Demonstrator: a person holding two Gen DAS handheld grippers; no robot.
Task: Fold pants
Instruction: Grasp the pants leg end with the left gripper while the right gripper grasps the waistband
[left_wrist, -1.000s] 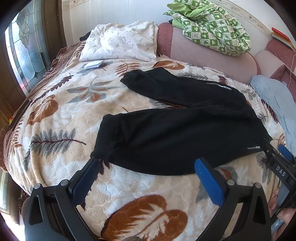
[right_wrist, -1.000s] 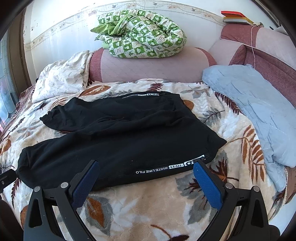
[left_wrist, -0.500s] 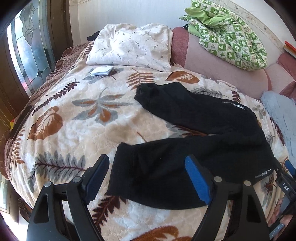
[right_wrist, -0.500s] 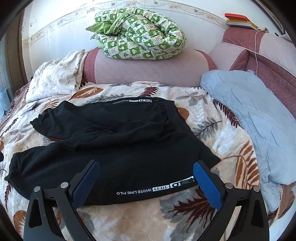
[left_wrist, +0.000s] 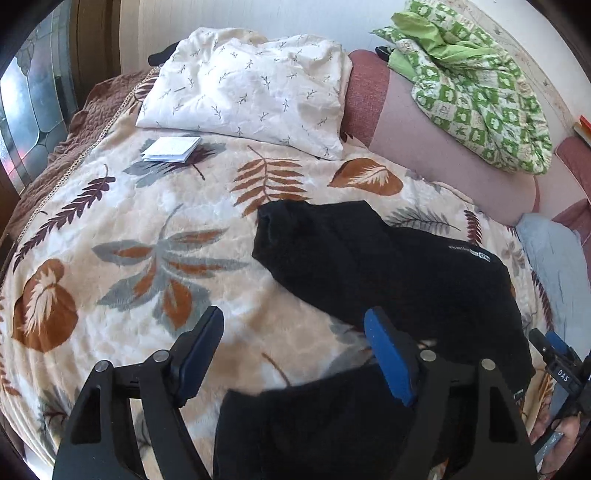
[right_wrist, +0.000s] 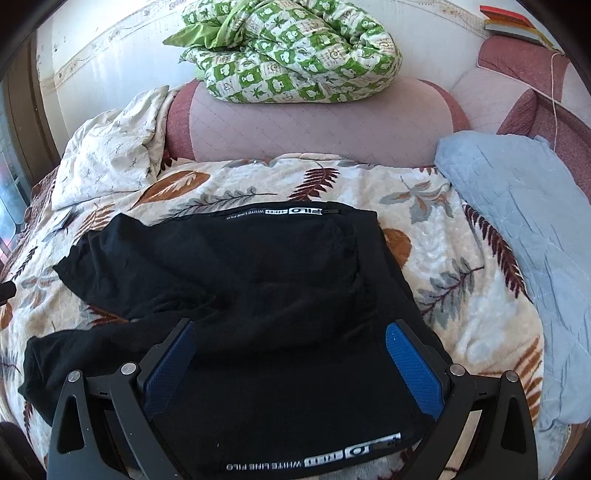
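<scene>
Broadly, a bed (right_wrist: 436, 251) under a cream leaf-print blanket fills both views. Black pants (right_wrist: 258, 288) lie spread flat on it, 2 legs reaching toward the window side, white lettering along the side seams. A green checked quilt (right_wrist: 291, 48) sits bundled on the pink headboard (right_wrist: 314, 125), a pale blue quilt (right_wrist: 524, 236) lies along the bed's right side, and a white pillow (left_wrist: 251, 88) rests at the head. Left tongs (left_wrist: 295, 350) stand wide above the near leg; right tongs (right_wrist: 291, 362) stand wide over the waist end. Whether either touches cloth is unclear. A small booklet (left_wrist: 171, 148) lies by the pillow.
</scene>
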